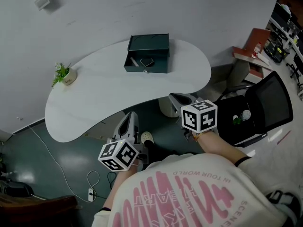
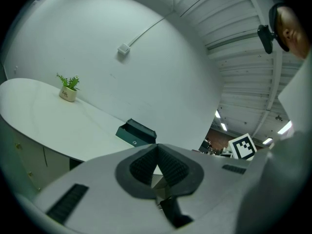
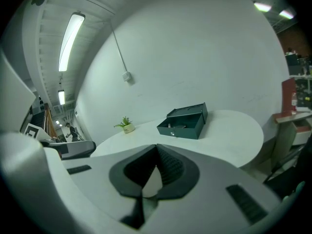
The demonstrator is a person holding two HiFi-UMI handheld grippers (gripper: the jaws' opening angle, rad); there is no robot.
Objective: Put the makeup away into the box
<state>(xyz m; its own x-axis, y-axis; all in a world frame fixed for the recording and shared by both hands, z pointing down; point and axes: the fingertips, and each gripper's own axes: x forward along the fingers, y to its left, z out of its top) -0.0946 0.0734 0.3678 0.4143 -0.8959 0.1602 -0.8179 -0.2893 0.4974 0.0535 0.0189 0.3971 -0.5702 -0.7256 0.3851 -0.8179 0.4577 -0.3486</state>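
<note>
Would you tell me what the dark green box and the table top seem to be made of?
Box: probably rigid board or leatherette, dark green, matt; flat panels, crisp edges, no glare.
Table top: likely laminate or painted board; white, smooth, even sheen.

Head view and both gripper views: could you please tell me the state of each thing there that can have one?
box: open, lid raised, small items lying inside.
left gripper: shut, nothing between its jaws.
right gripper: shut, nothing between its jaws.
potted plant: upright, at the left end of the table.
</note>
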